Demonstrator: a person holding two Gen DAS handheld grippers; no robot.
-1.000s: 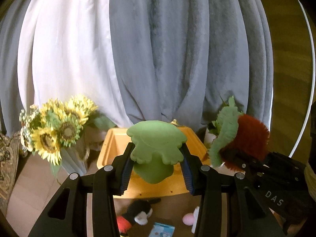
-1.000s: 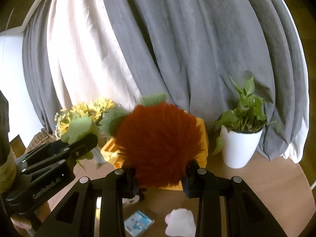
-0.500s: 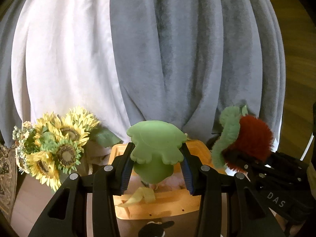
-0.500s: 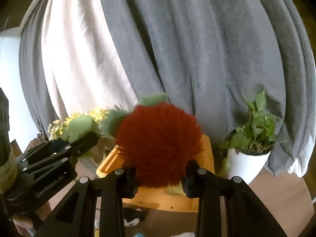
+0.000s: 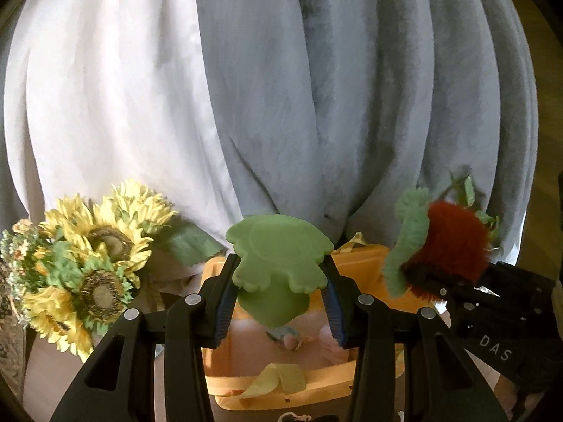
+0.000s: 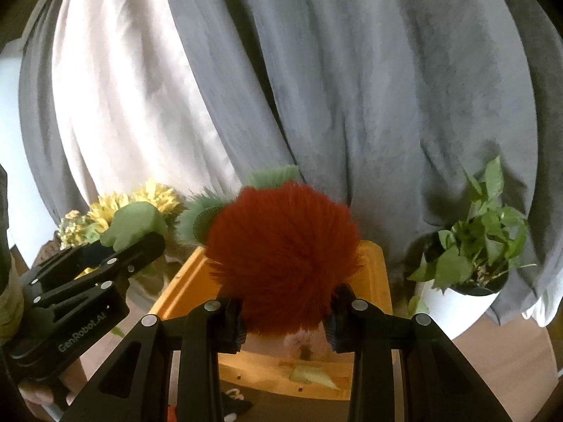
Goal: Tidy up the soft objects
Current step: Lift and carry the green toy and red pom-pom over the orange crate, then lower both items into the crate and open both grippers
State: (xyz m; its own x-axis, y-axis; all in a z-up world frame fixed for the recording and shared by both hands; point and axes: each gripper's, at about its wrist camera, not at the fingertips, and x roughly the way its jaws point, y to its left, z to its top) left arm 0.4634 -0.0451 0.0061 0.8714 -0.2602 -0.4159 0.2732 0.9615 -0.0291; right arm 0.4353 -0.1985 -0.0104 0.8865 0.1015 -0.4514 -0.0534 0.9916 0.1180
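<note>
The left gripper [image 5: 279,302] is clamped on a smooth green soft toy [image 5: 278,263], and the right gripper [image 6: 286,316] squeezes a fluffy red plush with green leaves [image 6: 283,246]. Both are held side by side over an open orange bin [image 5: 366,267]. Sunflowers [image 5: 88,260] stand left of the bin, a potted plant [image 6: 471,263] right, grey and white curtains [image 5: 316,88] behind.

Daylight glows through the white curtain [image 5: 105,112] — brightest area in both views; the grey curtain [image 5: 352,105] beside it stays dull, folds softly shadowed. Slight motion blur throughout. Strong fisheye bowing — corners vignette to black.
</note>
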